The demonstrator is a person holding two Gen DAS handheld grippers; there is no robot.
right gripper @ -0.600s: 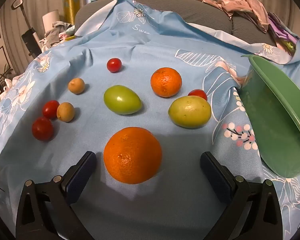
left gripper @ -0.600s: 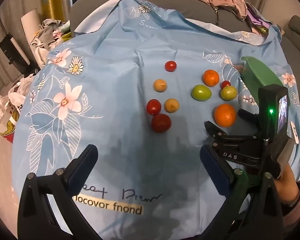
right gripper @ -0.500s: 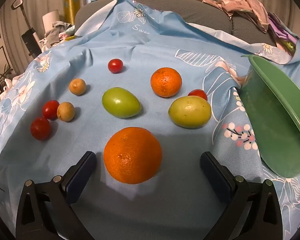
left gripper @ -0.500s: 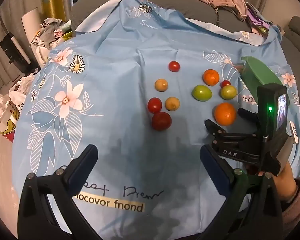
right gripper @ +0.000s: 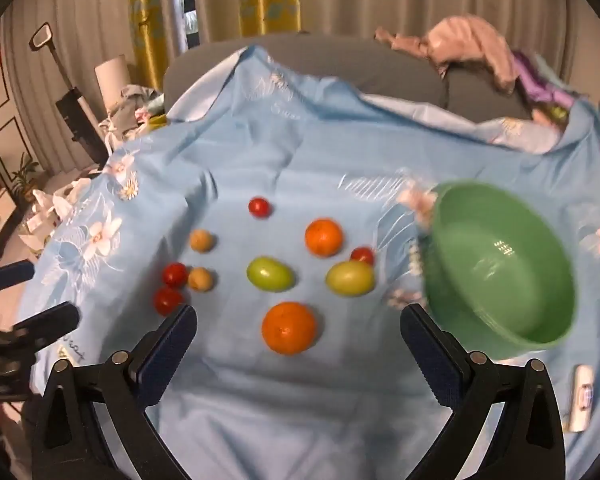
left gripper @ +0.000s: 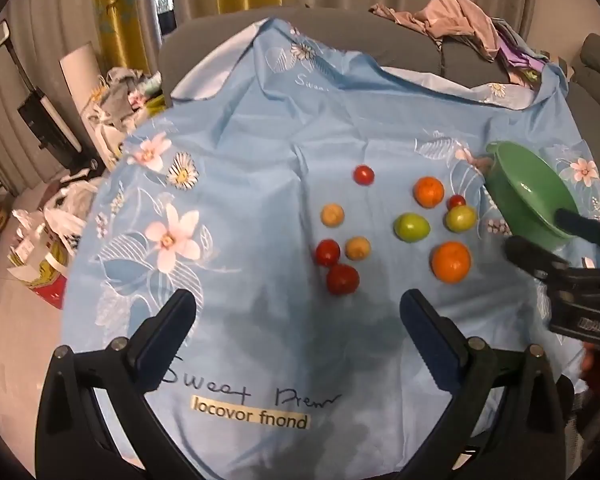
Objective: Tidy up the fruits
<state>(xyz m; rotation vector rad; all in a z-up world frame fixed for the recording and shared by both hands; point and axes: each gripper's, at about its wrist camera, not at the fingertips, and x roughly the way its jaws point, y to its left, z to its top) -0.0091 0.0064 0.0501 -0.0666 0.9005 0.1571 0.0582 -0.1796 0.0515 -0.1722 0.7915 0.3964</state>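
Observation:
Several fruits lie on a light blue flowered cloth [left gripper: 240,152]: a near orange [right gripper: 288,333], a far orange [right gripper: 323,237], two green fruits [right gripper: 270,274] [right gripper: 350,278], red tomatoes [right gripper: 175,274] and small tan fruits [right gripper: 200,279]. A green bowl [right gripper: 500,268] stands tilted at the right, empty. My right gripper [right gripper: 298,346] is open and empty, above and short of the near orange. My left gripper [left gripper: 298,326] is open and empty, short of a red tomato [left gripper: 342,279]. The right gripper's body shows at the right edge of the left wrist view [left gripper: 572,280].
The cloth covers a grey sofa [left gripper: 340,28] with a pile of clothes [left gripper: 460,20] on its back. A small white tube [right gripper: 582,396] lies on the cloth near the bowl. Clutter and bags [left gripper: 52,240] sit on the floor at the left.
My right gripper has pulled back and risen, so the near orange is no longer between its fingers and the whole bowl shows. My left gripper has barely moved.

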